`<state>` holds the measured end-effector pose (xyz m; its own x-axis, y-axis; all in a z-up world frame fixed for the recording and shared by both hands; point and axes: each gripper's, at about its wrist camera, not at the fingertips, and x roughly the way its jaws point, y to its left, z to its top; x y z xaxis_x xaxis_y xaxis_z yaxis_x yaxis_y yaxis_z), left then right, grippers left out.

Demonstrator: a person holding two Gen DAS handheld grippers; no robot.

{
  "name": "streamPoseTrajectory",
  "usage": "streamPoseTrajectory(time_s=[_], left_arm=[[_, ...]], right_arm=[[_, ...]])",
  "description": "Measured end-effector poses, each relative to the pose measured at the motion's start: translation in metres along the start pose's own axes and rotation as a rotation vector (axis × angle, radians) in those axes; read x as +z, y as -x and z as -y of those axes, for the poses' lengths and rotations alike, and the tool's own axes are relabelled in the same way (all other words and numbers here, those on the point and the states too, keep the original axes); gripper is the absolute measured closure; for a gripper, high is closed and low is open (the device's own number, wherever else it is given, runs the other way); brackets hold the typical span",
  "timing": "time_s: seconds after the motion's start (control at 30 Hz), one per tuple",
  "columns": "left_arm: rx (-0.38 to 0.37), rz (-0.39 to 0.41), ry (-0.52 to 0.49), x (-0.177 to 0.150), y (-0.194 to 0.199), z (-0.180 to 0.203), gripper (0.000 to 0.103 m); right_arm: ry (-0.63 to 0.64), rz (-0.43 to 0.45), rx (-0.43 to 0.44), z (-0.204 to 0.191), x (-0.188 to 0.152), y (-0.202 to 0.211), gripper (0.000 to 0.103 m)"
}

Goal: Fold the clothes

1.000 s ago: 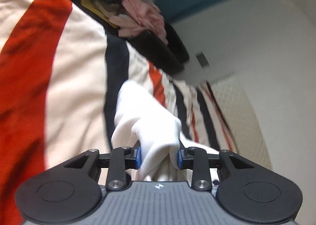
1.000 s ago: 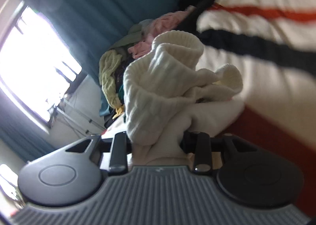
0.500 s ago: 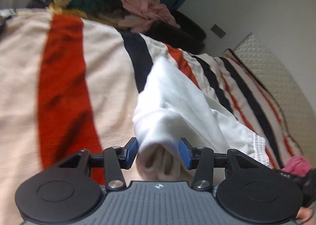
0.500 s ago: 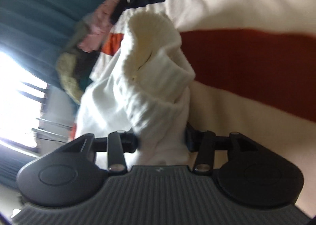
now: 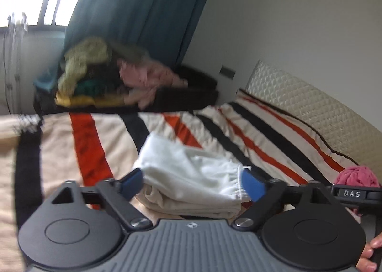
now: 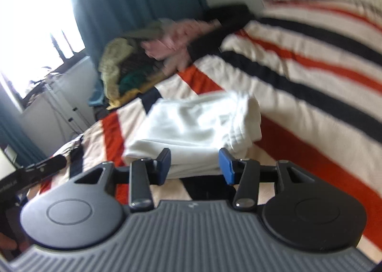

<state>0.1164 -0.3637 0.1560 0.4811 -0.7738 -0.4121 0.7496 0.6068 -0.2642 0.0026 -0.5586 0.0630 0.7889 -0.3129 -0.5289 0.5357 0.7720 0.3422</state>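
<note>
A folded white garment [image 5: 191, 176] lies on the striped bedspread [image 5: 90, 143], with its elastic waistband toward the right. It also shows in the right wrist view [image 6: 198, 124] as a flat folded stack. My left gripper [image 5: 192, 182] is open, its blue pads wide apart just in front of the garment's near edge. My right gripper [image 6: 195, 164] is open too, at the near edge of the stack, holding nothing. The other gripper's black body [image 5: 353, 194] shows at the right edge of the left wrist view.
A pile of unfolded clothes [image 5: 102, 76] sits in a dark suitcase [image 5: 191, 95] beyond the bed's far edge, under a teal curtain [image 5: 143, 9]. A pink garment [image 5: 358, 175] lies on the bed at right. A quilted headboard [image 5: 298, 105] runs along the right.
Both grippers have opened and let go of the white garment, which now lies folded on the bed. Both have pulled back and tilted up toward the room.
</note>
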Motion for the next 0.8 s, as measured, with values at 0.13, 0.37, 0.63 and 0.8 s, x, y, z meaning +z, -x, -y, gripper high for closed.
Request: streamPoseTrajectory(time_s=[0.13,0.37,0.63,0.8], left_arm=[[0.041,0.069,-0.051,0.006,0.086,0.033,0.0],[0.087,0.179,-0.073,-0.013,0.199,0.059,0.0],[0.182,0.264,-0.056,-0.064,0.281,0.057,0.0],[0.221,0.278,-0.082,-0.092,0.287,0.054,0.0]], right_arm=[[0.075,0.086,0.034,-0.028,-0.003,0.071,0.025],[0.166,0.21,0.064,-0.066,-0.032,0.161,0.015],[0.24,0.297,0.011,-0.092,-0.091,0.195,0.015],[0.265,0.318,-0.054,-0.102,-0.122,0.187,0.015]])
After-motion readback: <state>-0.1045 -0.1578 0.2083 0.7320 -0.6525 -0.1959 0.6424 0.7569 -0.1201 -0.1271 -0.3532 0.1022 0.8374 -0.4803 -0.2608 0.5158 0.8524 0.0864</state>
